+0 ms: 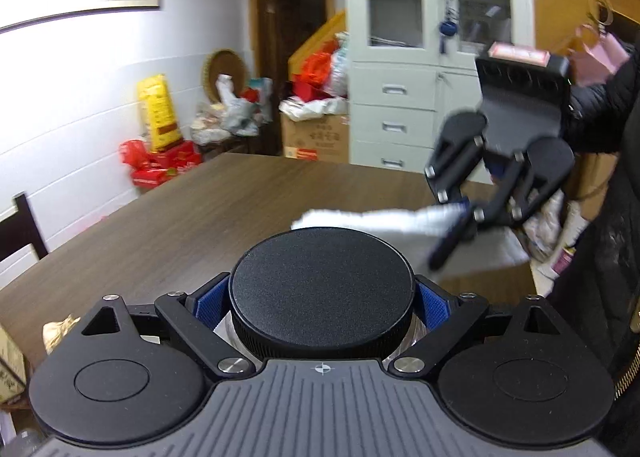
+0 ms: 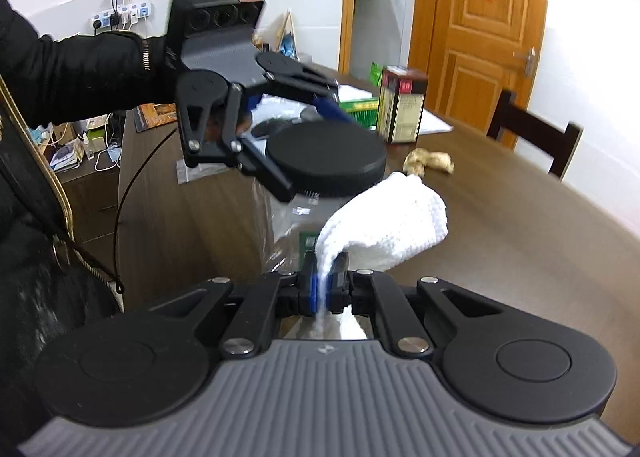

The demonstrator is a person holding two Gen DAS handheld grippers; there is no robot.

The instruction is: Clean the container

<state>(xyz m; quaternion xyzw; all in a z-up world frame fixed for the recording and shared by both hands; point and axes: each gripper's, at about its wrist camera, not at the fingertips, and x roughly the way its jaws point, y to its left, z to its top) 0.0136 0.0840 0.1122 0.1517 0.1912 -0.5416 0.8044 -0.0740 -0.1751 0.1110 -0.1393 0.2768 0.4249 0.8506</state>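
Observation:
A clear plastic container (image 2: pixel 280 225) with a wide black screw lid (image 2: pixel 326 155) is held above the wooden table. My left gripper (image 2: pixel 312 145) is shut on it, one blue pad on each side of the lid (image 1: pixel 322 289). In its own view the left gripper (image 1: pixel 320 307) shows the lid filling the gap between its fingers. My right gripper (image 2: pixel 324 289) is shut on a folded white cloth (image 2: pixel 384 217), which hangs forward against the container's clear wall just under the lid. The left wrist view shows the right gripper (image 1: pixel 460 225) with the cloth (image 1: pixel 380 221) behind the lid.
The brown table (image 2: pixel 520 257) carries a tall printed box (image 2: pixel 402 109), a green box (image 2: pixel 360 109), papers and a crumpled beige wad (image 2: pixel 430 163). A dark chair (image 2: pixel 532 137) stands at the far side. Black sleeves (image 2: pixel 80 69) hold both grippers. A grey cabinet (image 1: pixel 400 97) and clutter line the wall.

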